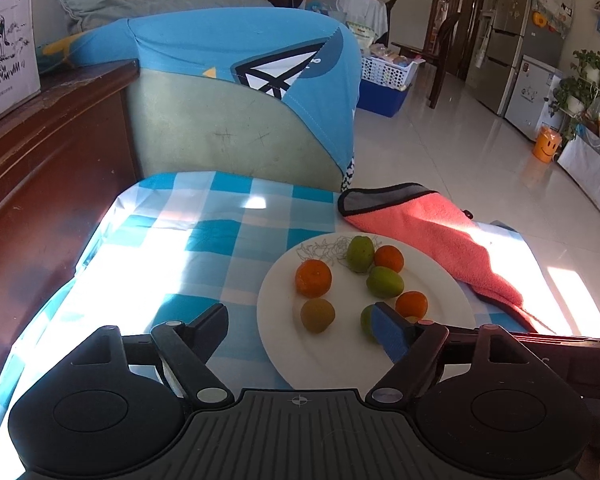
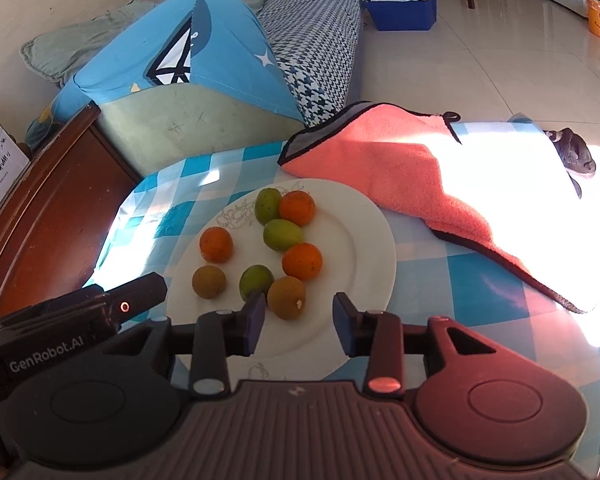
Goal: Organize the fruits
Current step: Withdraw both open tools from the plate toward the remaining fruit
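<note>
A white plate sits on the blue checked tablecloth and holds several small fruits: orange ones, green ones and brownish ones. My right gripper is open and empty, low over the plate's near edge, its left finger beside a brownish fruit. The plate also shows in the left wrist view, with an orange fruit and a brownish fruit on it. My left gripper is open and empty at the plate's left edge; its right finger hides part of a green fruit.
A pink cloth lies on the table behind and right of the plate, also in the left wrist view. A blue-covered sofa arm stands behind the table. A dark wooden cabinet is on the left.
</note>
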{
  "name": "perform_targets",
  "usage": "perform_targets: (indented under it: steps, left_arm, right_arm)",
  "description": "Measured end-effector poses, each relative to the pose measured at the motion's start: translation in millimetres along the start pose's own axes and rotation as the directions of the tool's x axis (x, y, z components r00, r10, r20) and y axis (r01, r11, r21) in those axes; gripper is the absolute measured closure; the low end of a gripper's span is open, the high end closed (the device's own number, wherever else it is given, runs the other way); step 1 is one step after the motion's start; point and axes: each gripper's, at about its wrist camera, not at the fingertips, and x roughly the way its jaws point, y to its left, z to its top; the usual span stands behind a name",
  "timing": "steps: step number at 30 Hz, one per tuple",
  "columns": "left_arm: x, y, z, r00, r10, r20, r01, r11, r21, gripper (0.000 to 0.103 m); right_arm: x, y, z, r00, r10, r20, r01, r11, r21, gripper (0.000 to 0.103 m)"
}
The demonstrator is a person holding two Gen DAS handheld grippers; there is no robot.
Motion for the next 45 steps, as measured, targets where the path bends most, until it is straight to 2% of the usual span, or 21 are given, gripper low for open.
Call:
perform_targets:
  steps: [2, 12, 20, 31, 39, 45]
  left_arm:
    - [-6, 4, -3, 1.0, 0.002, 0.004, -0.002, 1.0, 0.001, 0.019]
    - [-26, 27, -28, 0.999, 0.034, -0.022, -0.035, 0.999, -0.021, 0.018]
    - [-45, 37, -57, 0.998, 0.031, -0.051, -0.033, 0.999, -0.033, 0.018]
    - [-59, 32, -96, 0.995, 0.001, -0.102, 0.002, 0.999, 0.033, 0.018]
    - [-58, 30, -114, 0.991, -0.032, -0.13, 0.045, 0.994, 0.1, 0.021]
    - [-58, 27, -120, 0.991, -0.047, -0.123, 0.063, 0.989, 0.135, 0.023]
  right_arm:
    - [-2, 3, -3, 1.0, 0.001, 0.0, -0.001, 1.0, -0.027, 0.063]
    - [-13, 16, -21, 0.999, 0.035, -0.008, -0.036, 0.992, -0.122, 0.061]
    - [-22, 26, -46, 0.993, 0.112, -0.03, -0.115, 0.983, -0.146, 0.06]
    - [-19, 37, -69, 0.982, 0.167, -0.087, -0.181, 0.963, -0.197, 0.061]
    - [-11, 49, -72, 0.958, 0.247, -0.147, -0.276, 0.935, -0.223, 0.065]
    - [-1, 59, -77, 0.953, 0.239, -0.187, -0.284, 0.919, -0.275, 0.068]
